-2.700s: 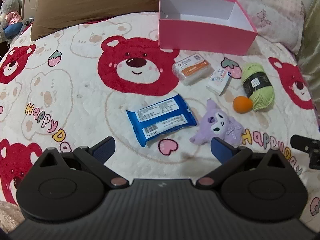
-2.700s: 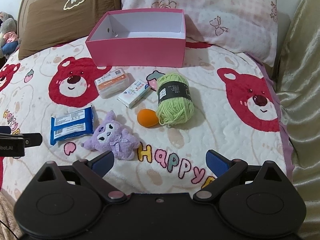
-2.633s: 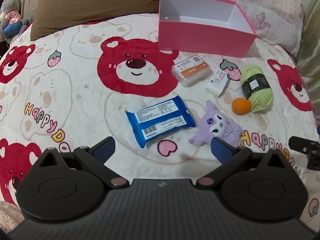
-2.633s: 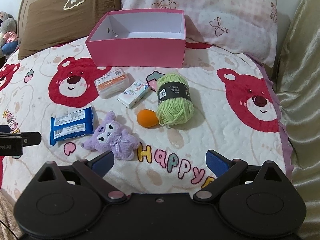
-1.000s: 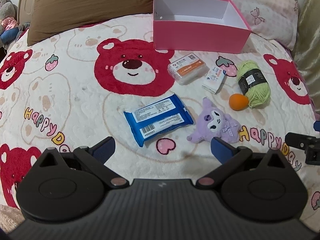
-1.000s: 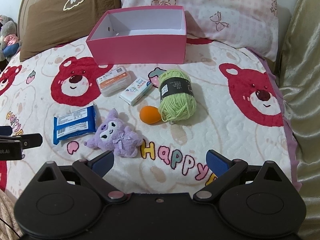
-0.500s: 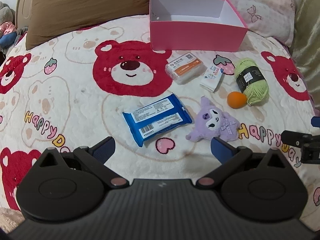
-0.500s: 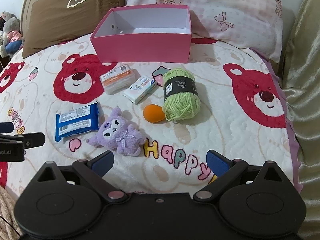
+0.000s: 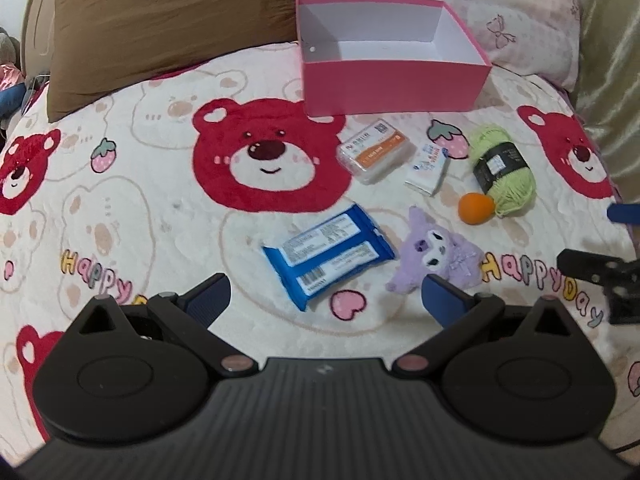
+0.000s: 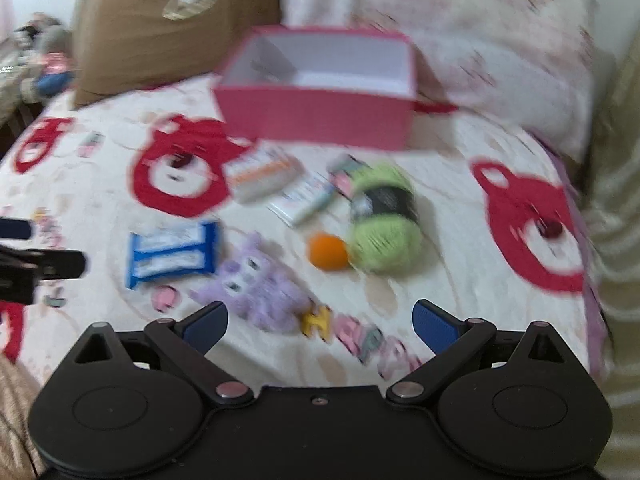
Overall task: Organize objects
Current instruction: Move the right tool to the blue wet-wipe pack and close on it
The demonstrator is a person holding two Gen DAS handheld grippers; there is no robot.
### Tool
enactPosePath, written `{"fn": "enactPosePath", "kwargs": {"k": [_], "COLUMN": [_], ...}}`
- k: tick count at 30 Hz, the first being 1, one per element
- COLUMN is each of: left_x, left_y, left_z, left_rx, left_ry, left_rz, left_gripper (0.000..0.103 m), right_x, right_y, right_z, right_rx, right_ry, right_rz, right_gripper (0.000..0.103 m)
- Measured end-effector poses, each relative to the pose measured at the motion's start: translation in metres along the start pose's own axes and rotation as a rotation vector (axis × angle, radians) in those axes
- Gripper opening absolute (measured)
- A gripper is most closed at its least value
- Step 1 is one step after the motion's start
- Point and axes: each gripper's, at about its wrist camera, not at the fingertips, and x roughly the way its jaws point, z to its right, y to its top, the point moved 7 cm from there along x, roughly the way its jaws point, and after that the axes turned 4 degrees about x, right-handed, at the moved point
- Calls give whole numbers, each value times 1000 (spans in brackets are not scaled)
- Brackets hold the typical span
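Observation:
An empty pink box (image 9: 396,84) (image 10: 320,120) stands at the back of the bed. In front of it lie an orange-labelled clear case (image 9: 374,155), a small white packet (image 9: 427,168), green yarn (image 9: 503,172) (image 10: 386,216), an orange ball (image 9: 474,208) (image 10: 328,251), a purple plush (image 9: 438,256) (image 10: 256,284) and a blue wipes pack (image 9: 328,255) (image 10: 172,254). My left gripper (image 9: 326,298) hovers open just short of the wipes pack, holding nothing. My right gripper (image 10: 320,322) is open near the plush, holding nothing. The right wrist view is blurred.
The bed cover (image 9: 160,200) carries red bear prints. A brown pillow (image 9: 168,28) and a pink patterned pillow (image 9: 500,8) lean behind the box. A shiny beige fabric (image 9: 612,80) rises along the right edge. Stuffed toys (image 10: 40,52) sit at the far left.
Both grippers have shifted over the bed, the right one moving fast enough to blur its view. The objects lie where they were. Both grippers stay open.

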Motion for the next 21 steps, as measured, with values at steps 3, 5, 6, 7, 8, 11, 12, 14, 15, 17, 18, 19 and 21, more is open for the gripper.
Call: {"fn": "enactPosePath", "kwargs": {"k": [3, 5, 6, 7, 8, 11, 12, 14, 15, 17, 18, 19, 21], "left_x": [4, 11, 14, 17, 21, 35, 40, 50, 56, 65, 70, 73, 82], "left_y": [7, 11, 12, 14, 16, 16, 15, 12, 11, 7, 5, 4, 0], "left_z": [-14, -23, -27, -30, -32, -36, -37, -39, -41, -45, -46, -48, -51], "left_rx": [-35, -82, -104, -117, -119, -124, -127, -142, -162, -193, -198, -204, -225], "left_ry": [-20, -44, -56, -64, -71, -75, -69, -71, -85, -94, -96, -95, -106], "left_rz": [-8, -10, -2, 14, 27, 24, 25, 10, 1, -19, -24, -29, -39], "left_gripper": [103, 103, 103, 103, 103, 103, 103, 103, 103, 103, 102, 101, 101], "right_x": [-9, -9, -6, -2, 6, 27, 34, 48, 53, 65, 68, 74, 84], "right_y": [12, 18, 19, 20, 22, 23, 24, 25, 25, 24, 23, 22, 20], "right_z": [-18, -29, -33, -38, -45, -62, -66, -74, -78, -88, -93, -98, -106], "right_rx": [-82, -131, -139, -160, -189, -236, -229, -212, -215, -251, -265, -273, -290], "right_ry": [113, 186, 206, 218, 229, 263, 280, 315, 323, 314, 324, 334, 343], "right_rz": [93, 145, 157, 159, 145, 88, 67, 20, 12, 1, -5, -22, -43], "right_gripper": [100, 100, 100, 100, 100, 100, 100, 100, 100, 100, 100, 100, 100]}}
